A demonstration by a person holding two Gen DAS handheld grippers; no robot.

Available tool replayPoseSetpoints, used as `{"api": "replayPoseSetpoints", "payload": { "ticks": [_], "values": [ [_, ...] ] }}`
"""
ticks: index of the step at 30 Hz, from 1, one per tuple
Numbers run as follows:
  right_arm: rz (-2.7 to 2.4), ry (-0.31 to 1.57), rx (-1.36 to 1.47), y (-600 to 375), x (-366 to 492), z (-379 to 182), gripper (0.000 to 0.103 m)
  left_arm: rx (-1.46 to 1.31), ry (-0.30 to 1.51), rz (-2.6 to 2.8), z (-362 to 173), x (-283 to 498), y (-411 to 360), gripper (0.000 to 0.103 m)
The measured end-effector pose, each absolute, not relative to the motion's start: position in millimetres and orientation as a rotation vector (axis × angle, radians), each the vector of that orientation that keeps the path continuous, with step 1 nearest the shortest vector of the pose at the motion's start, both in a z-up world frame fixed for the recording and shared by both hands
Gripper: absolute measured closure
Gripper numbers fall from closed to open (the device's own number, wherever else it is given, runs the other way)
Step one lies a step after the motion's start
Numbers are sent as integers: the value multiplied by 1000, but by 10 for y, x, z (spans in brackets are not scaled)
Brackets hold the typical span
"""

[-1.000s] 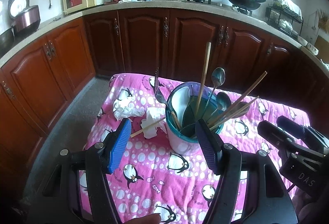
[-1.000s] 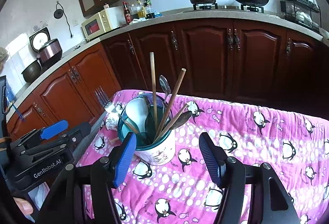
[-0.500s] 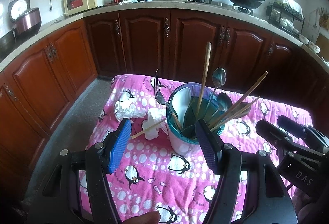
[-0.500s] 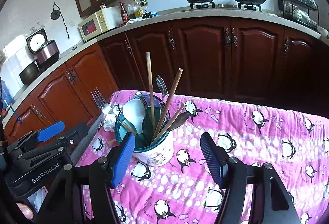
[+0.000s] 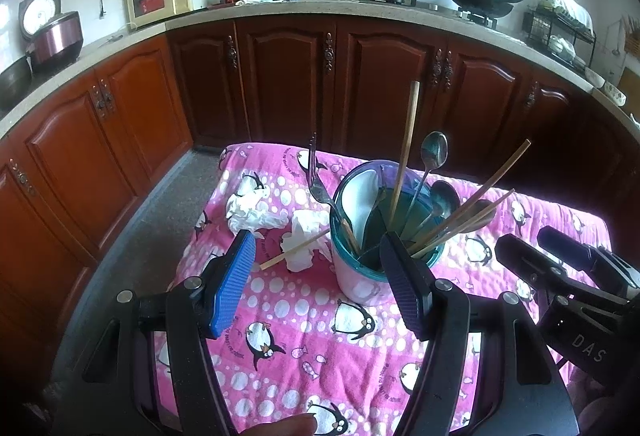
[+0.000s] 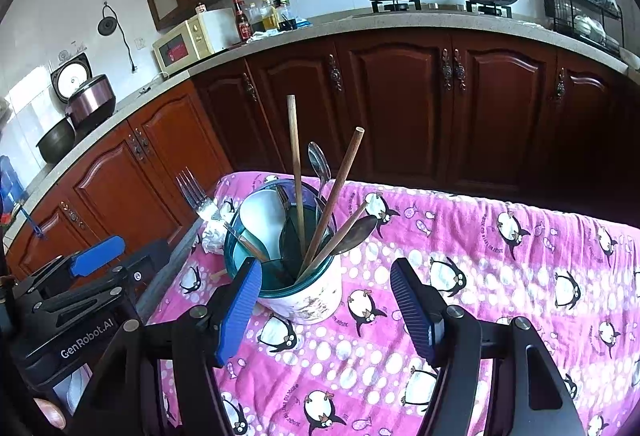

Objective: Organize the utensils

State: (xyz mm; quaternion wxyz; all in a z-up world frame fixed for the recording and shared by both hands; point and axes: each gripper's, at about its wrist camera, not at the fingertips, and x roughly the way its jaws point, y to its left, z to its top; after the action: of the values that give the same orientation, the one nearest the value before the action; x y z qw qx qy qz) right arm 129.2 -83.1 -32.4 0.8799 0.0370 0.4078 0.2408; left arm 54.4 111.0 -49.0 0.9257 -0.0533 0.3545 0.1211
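A white utensil cup with a teal rim [image 5: 362, 282] [image 6: 308, 296] stands on the pink penguin cloth [image 5: 304, 336]. It holds a fork [image 5: 318, 187] [image 6: 196, 191], metal spoons [image 5: 434, 151], a white spoon [image 5: 362, 195], a long wooden stick [image 5: 406, 139] [image 6: 296, 163] and chopsticks [image 5: 480, 195]. One loose chopstick [image 5: 294, 250] lies on the cloth left of the cup. My left gripper [image 5: 320, 292] is open and empty, just in front of the cup. My right gripper [image 6: 326, 310] is open and empty, with the cup between its fingers' line of sight.
Crumpled white tissues [image 5: 256, 211] lie left of the cup. The right gripper's body shows in the left wrist view [image 5: 568, 276]; the left gripper's body shows in the right wrist view [image 6: 80, 288]. Dark wooden cabinets [image 5: 320, 75] and a counter stand behind the table.
Both views have drifted slightly; the grippers stay open and the cup and utensils have not moved.
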Motion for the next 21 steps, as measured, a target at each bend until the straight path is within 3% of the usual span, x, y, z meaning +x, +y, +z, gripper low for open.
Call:
{"api": "replayPoseSetpoints", "payload": {
  "ticks": [21],
  "values": [
    [516,853,66,-767,1308,-339,38,-107,722,260,-481,546,1115,38]
  ]
}}
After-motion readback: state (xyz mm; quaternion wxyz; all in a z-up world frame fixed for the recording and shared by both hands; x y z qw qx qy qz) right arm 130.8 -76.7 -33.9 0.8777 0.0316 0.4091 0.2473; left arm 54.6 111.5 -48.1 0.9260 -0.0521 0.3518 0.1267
